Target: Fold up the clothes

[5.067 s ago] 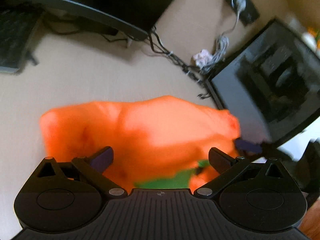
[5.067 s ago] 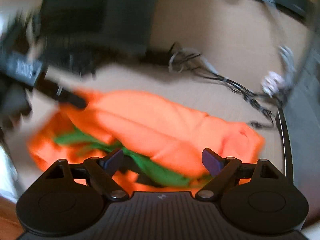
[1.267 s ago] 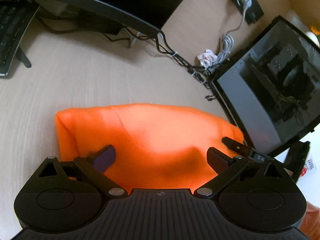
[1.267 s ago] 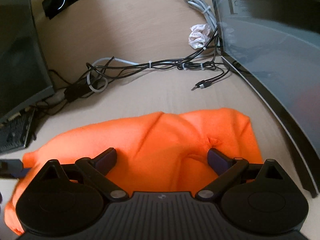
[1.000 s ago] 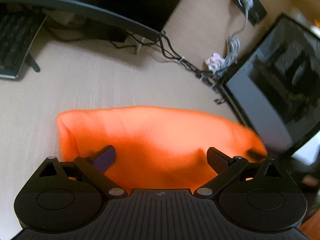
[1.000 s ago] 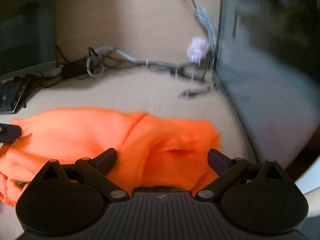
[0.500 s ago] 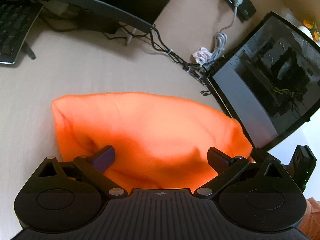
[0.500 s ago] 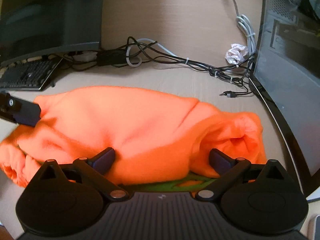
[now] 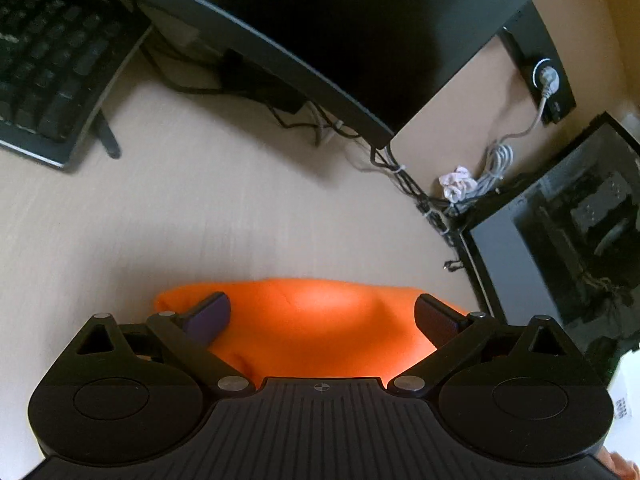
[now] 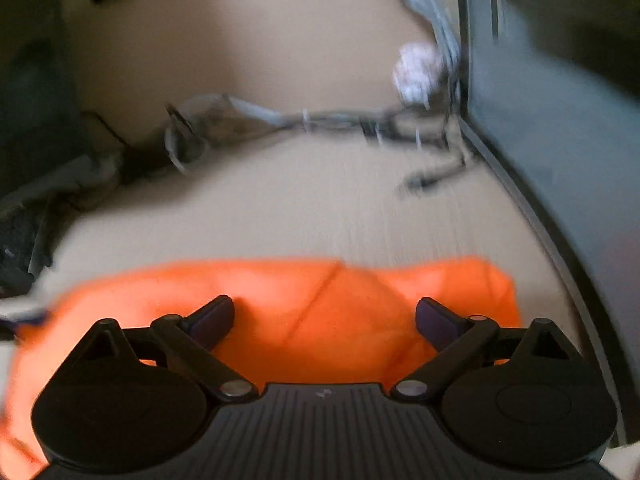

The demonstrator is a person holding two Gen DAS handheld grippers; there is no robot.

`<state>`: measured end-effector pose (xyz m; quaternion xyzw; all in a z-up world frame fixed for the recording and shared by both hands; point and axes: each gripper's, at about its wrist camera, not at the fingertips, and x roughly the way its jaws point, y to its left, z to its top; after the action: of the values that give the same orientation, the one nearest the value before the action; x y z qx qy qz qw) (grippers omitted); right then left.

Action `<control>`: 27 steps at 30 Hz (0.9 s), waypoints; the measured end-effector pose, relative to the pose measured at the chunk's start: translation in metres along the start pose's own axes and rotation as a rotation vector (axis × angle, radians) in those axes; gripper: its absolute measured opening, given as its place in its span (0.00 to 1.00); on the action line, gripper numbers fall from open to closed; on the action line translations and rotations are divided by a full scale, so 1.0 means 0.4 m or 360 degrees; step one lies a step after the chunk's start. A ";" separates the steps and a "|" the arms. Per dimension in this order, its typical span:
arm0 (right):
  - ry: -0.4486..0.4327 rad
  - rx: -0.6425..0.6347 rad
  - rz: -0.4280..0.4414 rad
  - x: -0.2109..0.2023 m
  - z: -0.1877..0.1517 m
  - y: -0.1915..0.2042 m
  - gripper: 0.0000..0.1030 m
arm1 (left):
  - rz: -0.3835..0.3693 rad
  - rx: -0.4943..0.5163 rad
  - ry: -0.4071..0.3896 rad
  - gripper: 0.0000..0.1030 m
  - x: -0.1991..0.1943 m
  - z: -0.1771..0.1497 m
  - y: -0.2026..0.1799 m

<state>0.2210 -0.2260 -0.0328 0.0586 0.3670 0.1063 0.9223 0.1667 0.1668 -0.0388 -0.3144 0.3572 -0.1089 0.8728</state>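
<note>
An orange garment (image 9: 312, 324) lies folded in a low bundle on the beige desk (image 9: 224, 216). In the left wrist view my left gripper (image 9: 322, 314) is open above its near part, fingers spread wide with nothing between them. In the right wrist view, which is blurred, the same orange garment (image 10: 304, 304) stretches across the lower frame. My right gripper (image 10: 324, 316) is open over it and holds nothing.
A black keyboard (image 9: 48, 64) sits at the far left. A large dark monitor (image 9: 320, 32) stands behind the desk. A tangle of cables (image 9: 420, 188) and a crumpled tissue (image 9: 456, 180) lie at the back right. A glass-sided computer case (image 9: 572, 240) stands at the right.
Both grippers have pulled back from the garment, so less of it shows. The right wrist view swung and is now motion-blurred. Both grippers stayed open.
</note>
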 end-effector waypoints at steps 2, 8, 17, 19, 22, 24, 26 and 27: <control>-0.0058 -0.0041 -0.0028 -0.040 0.003 0.019 0.94 | 0.0115 0.0084 -0.0026 0.98 -0.028 -0.007 -0.020; -0.0274 -0.0595 0.0085 -0.186 -0.082 0.209 0.90 | 0.0460 0.0336 -0.0106 0.98 -0.113 -0.030 -0.080; -0.0192 -0.0788 0.0104 -0.161 -0.151 0.280 0.83 | 0.0542 0.0377 -0.0082 0.99 -0.148 -0.047 -0.083; -0.0225 -0.0840 0.0184 -0.193 -0.156 0.302 0.83 | 0.0541 0.0369 -0.0080 0.99 -0.151 -0.048 -0.083; -0.0081 -0.0772 0.0263 -0.166 -0.178 0.309 0.84 | 0.0506 0.0342 -0.0064 0.99 -0.167 -0.048 -0.082; -0.0035 -0.0761 0.0230 -0.137 -0.202 0.306 0.85 | 0.0432 0.0217 -0.0044 0.99 -0.187 -0.041 -0.055; -0.0056 -0.0769 0.0203 -0.162 -0.201 0.326 0.85 | 0.0358 0.0093 -0.0025 0.99 -0.207 -0.035 -0.028; -0.0087 -0.0786 0.0244 -0.184 -0.199 0.343 0.85 | 0.0321 0.0030 -0.0015 0.99 -0.216 -0.032 -0.015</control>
<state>0.0930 -0.1081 -0.0159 -0.1379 0.2993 0.2606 0.9075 0.0957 0.1921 0.0060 -0.2690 0.3818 -0.0224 0.8840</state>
